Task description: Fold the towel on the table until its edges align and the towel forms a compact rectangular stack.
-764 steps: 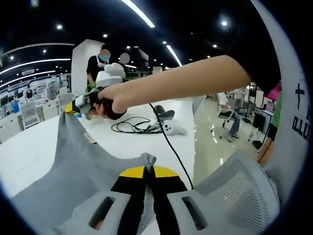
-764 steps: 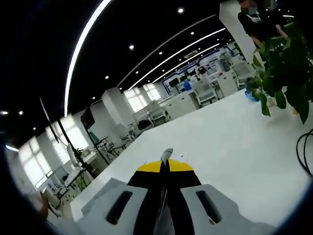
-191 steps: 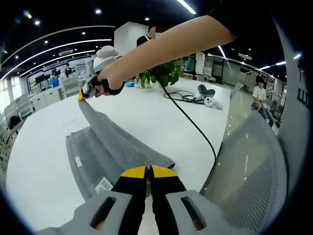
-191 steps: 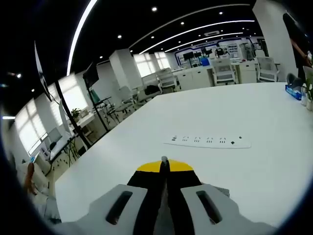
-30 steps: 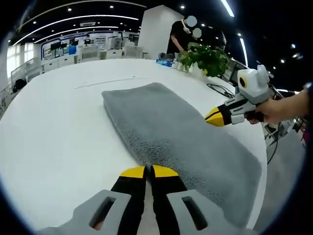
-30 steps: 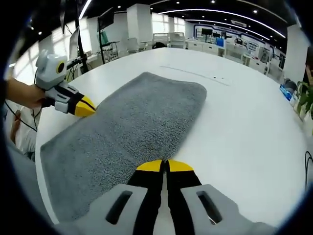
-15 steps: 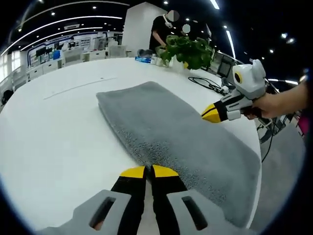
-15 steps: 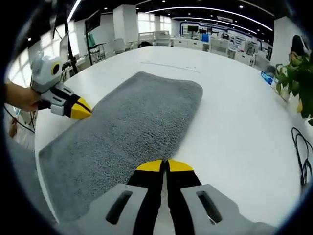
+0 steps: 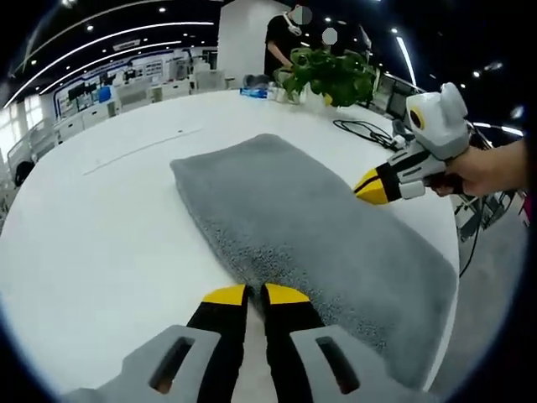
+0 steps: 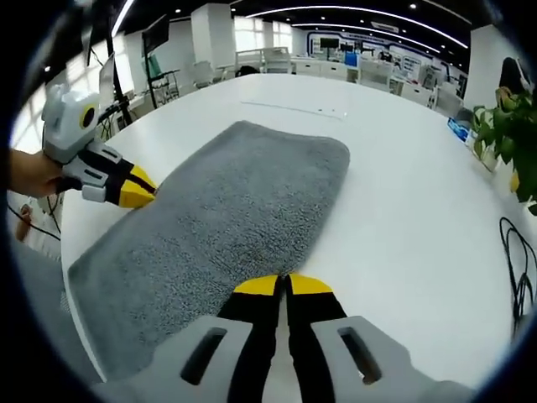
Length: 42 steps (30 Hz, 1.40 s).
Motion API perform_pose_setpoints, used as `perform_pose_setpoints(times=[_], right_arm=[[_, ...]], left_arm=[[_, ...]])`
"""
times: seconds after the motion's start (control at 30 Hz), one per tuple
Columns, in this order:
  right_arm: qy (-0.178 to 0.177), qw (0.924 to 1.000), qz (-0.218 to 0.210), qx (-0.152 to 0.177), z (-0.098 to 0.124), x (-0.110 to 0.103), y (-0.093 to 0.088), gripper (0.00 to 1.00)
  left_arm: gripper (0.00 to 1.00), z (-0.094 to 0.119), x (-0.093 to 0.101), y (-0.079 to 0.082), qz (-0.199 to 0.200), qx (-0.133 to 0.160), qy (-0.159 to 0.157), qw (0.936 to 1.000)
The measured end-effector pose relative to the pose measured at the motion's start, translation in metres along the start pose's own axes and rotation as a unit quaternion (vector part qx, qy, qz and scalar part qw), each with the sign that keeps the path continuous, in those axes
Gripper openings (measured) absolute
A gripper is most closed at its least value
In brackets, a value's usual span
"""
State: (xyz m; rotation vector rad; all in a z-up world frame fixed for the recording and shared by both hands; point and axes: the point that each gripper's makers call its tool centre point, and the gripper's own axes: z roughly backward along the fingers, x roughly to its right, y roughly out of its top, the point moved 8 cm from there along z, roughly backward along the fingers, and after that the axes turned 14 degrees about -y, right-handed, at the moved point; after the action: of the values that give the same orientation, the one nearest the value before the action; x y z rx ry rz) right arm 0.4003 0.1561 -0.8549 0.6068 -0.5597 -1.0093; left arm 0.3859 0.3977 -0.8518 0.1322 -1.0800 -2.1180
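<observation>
Towel point(image 9: 310, 227): grey, folded into a long flat strip, lying across the middle of your left gripper view and running from centre toward the lower left of your right gripper view point(image 10: 226, 227). No label or writing on it can be read.

Left gripper point(image 9: 245, 294): your yellow tips sit pressed together at the towel's near long edge, bottom centre of the frame; whether they pinch any cloth you cannot tell. It appears at mid-left of the right gripper view point(image 10: 144, 191), tips at the towel's far edge.

Right gripper point(image 10: 282, 285): tips likewise closed together at the towel's edge (bottom centre), grip on cloth unclear. It enters the left gripper view from the right point(image 9: 369, 186), held in a hand point(image 9: 487, 172).

Worktop point(image 9: 92, 243): white and broad, with open bare surface left of the towel in the left gripper view and right of it in the right gripper view point(image 10: 419, 218).

Surroundings: a green plant point(image 9: 331, 75) at the upper centre of the left gripper view, a black cable point(image 9: 365, 130) just below it, both well apart from the towel.
</observation>
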Motion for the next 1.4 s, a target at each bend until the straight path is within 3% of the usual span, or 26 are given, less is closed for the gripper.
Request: perform_pose_setpoints(times=[0.13,0.3,0.47,0.73,0.9,1.3,1.4], right_arm=[[0.001,0.9999,-0.002,0.017,0.006,0.003,0.002,0.03],[0.012,0.9986,0.018,0.048,0.019,0.003,0.007,0.07],[0.020,0.9977,0.035,0.054,0.030,-0.002,0.006,0.11],[0.067,0.9936,0.062,0.066,0.053,-0.019,-0.001,0.11],[0.081,0.9911,0.084,0.064,0.065,-0.027,-0.011,0.12],[0.100,0.9883,0.100,0.057,0.087,-0.037,-0.035,0.15],[0.106,0.9877,0.100,0.057,0.092,-0.038,-0.039,0.17]], left_arm=[[0.22,0.012,0.002,0.004,0.001,0.011,0.005,0.9999],[0.25,0.025,0.010,0.004,-0.014,0.013,0.007,0.9998],[0.32,0.038,0.022,0.002,-0.049,0.002,0.009,0.9987],[0.38,0.049,0.051,-0.005,-0.084,-0.006,-0.026,0.9961],[0.40,0.056,0.064,-0.008,-0.110,-0.011,-0.039,0.9931],[0.41,0.045,0.110,-0.023,-0.195,-0.062,-0.091,0.9746],[0.42,0.044,0.118,-0.027,-0.188,-0.057,-0.102,0.9753]])
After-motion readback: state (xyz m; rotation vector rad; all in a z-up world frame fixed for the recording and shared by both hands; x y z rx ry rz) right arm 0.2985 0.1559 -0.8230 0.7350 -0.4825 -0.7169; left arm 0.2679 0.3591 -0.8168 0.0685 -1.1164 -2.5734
